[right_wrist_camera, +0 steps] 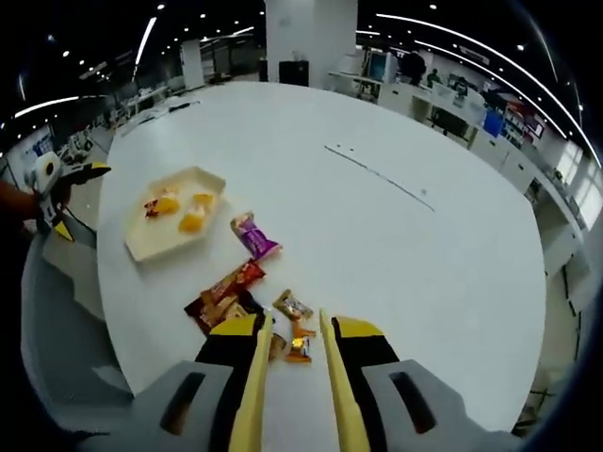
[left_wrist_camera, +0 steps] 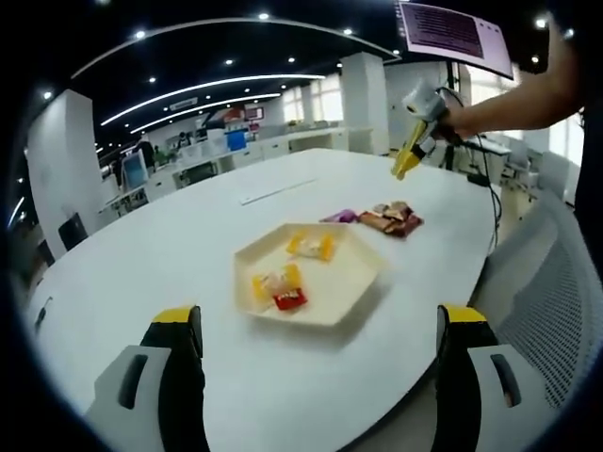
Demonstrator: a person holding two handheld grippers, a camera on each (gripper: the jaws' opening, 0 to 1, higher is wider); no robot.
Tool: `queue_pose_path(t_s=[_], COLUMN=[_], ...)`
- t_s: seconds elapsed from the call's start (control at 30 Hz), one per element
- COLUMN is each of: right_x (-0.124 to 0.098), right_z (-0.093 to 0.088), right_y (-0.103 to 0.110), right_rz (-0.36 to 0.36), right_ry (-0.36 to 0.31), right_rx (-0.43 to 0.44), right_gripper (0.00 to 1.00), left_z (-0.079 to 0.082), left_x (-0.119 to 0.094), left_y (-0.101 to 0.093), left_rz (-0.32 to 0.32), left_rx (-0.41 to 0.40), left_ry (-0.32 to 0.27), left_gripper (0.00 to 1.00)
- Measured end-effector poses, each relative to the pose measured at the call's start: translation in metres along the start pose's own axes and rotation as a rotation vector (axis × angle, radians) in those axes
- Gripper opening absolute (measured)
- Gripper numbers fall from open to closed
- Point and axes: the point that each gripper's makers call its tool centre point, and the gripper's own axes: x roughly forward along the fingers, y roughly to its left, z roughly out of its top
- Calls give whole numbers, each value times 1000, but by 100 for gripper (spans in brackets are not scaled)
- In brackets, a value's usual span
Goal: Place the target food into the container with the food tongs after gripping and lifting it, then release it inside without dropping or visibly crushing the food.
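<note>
A: Target taken to be one of the wrapped snacks (right_wrist_camera: 236, 287) heaped on the white table (right_wrist_camera: 396, 254), just ahead of the food tongs (right_wrist_camera: 294, 363). Which packet is meant cannot be told. A brown-red bar, a purple packet (right_wrist_camera: 254, 237) slightly apart toward the tray, and small orange-gold pieces (right_wrist_camera: 298, 348) nearest the tips are noted.

B: And the container?

A: A shallow cream tray (left_wrist_camera: 344, 292), near the heap but not touching it. Yellow-wrapped pieces and a red one are already seen inside.

B: State of the tools?

A: The tongs are carried in the right gripper (right_wrist_camera: 294, 348); the yellow blades stand parted, with nothing between them. The left gripper (left_wrist_camera: 320, 330) is held wide open and empty, short of the tray.

B: How should the grab be done?

A: One packet should be singled out, probably the small orange one at the tips. The blades should be lowered astride it and closed only until the wrapper is held. Crinkly foil is judged slippery, so a straight lift and a low carry are advised. Release should be made inside the tray walls, clear of the pieces already there.
</note>
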Motion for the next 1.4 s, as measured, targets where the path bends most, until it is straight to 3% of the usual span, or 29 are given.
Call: queue_pose_path(t_s=[0.4, 0.97, 1.4], right_x=[21, 49, 48], right_z=[-31, -54, -52], right_y=[-8, -3, -1], right_rz=[-28, -36, -58], right_ry=[35, 82, 84], right_rx=[49, 60, 65], right_gripper=[28, 27, 21], left_z=[0, -4, -4], left_x=[-1, 2, 2], left_y=[7, -2, -5], left_rz=[36, -1, -15], left_rx=[-9, -2, 2], left_ry=[3, 22, 20], left_gripper=[100, 100, 100])
